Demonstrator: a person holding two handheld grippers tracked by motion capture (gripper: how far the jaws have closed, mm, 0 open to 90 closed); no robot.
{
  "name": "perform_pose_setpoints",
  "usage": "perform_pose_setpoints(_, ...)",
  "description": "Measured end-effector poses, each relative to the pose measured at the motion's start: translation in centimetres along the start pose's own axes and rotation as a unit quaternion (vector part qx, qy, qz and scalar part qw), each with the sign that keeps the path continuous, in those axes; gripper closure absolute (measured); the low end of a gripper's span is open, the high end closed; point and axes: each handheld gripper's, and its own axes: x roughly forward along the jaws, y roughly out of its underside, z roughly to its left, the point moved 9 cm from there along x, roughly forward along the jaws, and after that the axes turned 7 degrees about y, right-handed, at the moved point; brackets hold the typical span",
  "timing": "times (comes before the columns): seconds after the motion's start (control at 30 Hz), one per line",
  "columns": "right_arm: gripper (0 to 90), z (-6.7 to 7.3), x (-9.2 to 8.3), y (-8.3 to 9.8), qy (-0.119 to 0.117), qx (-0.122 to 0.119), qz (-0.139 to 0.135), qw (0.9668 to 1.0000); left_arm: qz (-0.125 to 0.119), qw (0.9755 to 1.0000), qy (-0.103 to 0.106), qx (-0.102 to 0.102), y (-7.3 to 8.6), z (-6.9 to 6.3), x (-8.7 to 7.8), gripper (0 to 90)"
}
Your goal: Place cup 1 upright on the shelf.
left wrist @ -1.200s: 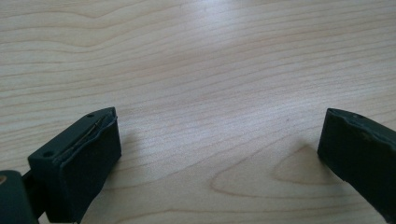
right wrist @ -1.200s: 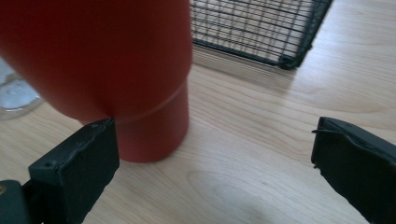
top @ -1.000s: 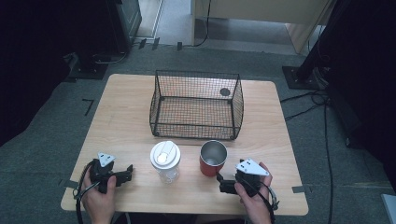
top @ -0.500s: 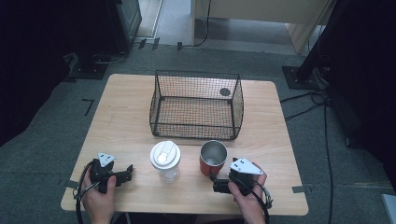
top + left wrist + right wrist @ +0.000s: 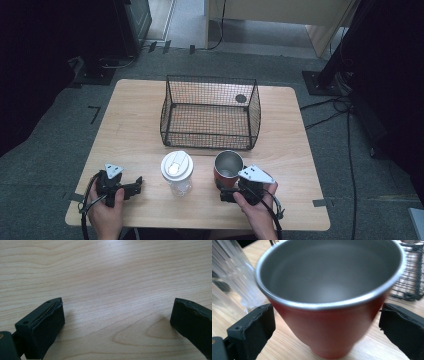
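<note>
Starting at the desk's [image 5: 130,125] front-left corner, the left gripper [image 5: 136,184] is held low over bare wood, its jaws spread wide with nothing between them — the left gripper view shows only grain there. Just right of it, near the front edge, a clear lidded cup [image 5: 177,172] stands upright. Next comes the red cup [image 5: 228,169], also upright near the front edge, its steel inside empty. Behind both, at mid-desk, a wire basket [image 5: 210,112] sits open-topped and apparently empty.

At the front right, the right gripper [image 5: 226,194] is brought up against the red cup's near side. In the right gripper view its jaws stand wide on either side of the red cup [image 5: 332,335], a gap left on each flank — no contact is made yet.

The step in hand is judged to be the approach for a grasp on the red cup. The next move calls for the jaws to be closed squarely on the tapered wall, low enough that the cup is not squeezed upward, before it is lifted, probably toward the basket.
</note>
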Motion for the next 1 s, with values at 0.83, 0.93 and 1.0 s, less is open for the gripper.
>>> perform_pose_setpoints(0.83, 7.6, -0.1, 0.8, -1.1, 0.059, 0.010, -0.028, 0.9978, 0.000, 1.0000, 0.000, 0.000, 0.0, 0.0, 0.0, 0.0)
perform_pose_setpoints(0.93, 7.6, -0.1, 0.5, -1.4, 0.058, 0.009, -0.037, 0.9976, 0.000, 1.0000, 0.000, 0.000, 0.0, 0.0, 0.0, 0.0)
perform_pose_setpoints(1.0, 7.6, -0.1, 0.3, -1.7, 0.059, 0.009, -0.042, 0.9973, 0.000, 1.0000, 0.000, 0.000, 0.0, 0.0, 0.0, 0.0)
